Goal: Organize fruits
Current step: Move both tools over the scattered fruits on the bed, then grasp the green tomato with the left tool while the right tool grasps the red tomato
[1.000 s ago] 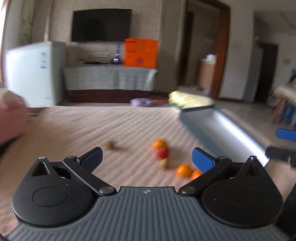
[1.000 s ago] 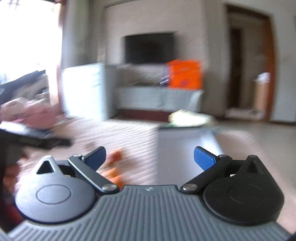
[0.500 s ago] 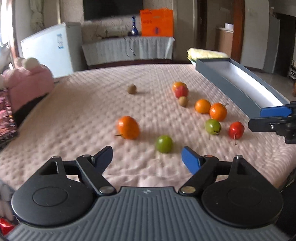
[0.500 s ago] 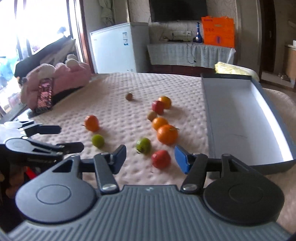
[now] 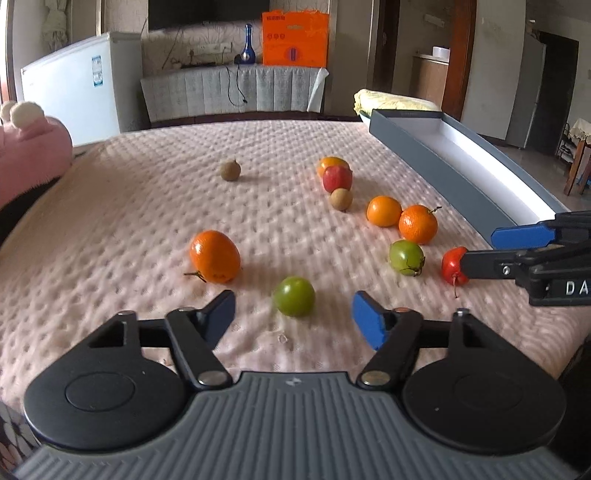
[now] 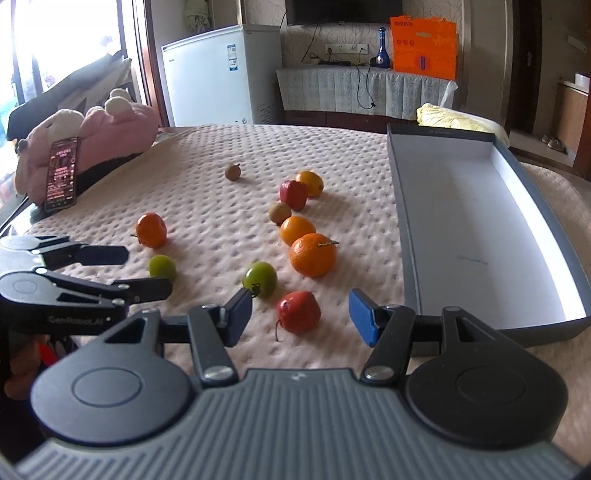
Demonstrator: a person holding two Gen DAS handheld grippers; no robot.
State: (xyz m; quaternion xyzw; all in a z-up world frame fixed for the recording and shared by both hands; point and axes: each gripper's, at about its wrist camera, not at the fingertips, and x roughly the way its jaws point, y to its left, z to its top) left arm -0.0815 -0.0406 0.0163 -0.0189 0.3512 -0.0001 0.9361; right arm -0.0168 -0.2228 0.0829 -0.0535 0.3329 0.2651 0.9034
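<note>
fruits (image 6: 312, 254) scattered on bed (image 6: 207, 206), tray (image 6: 480, 236) to their right

1. Setting: a lived-in home, a combined living and sleeping room.
2. Wall-mounted television (image 6: 343, 11) above a cloth-draped sideboard (image 6: 364, 90) bearing a blue vase (image 6: 382, 53).
3. White chest freezer (image 6: 221, 77) against the wall.
4. Quilted pink bedspread (image 5: 147, 229) with a pink plush toy (image 6: 110, 136).
5. Wooden doorway (image 5: 456, 55) opening onto further rooms.
</note>
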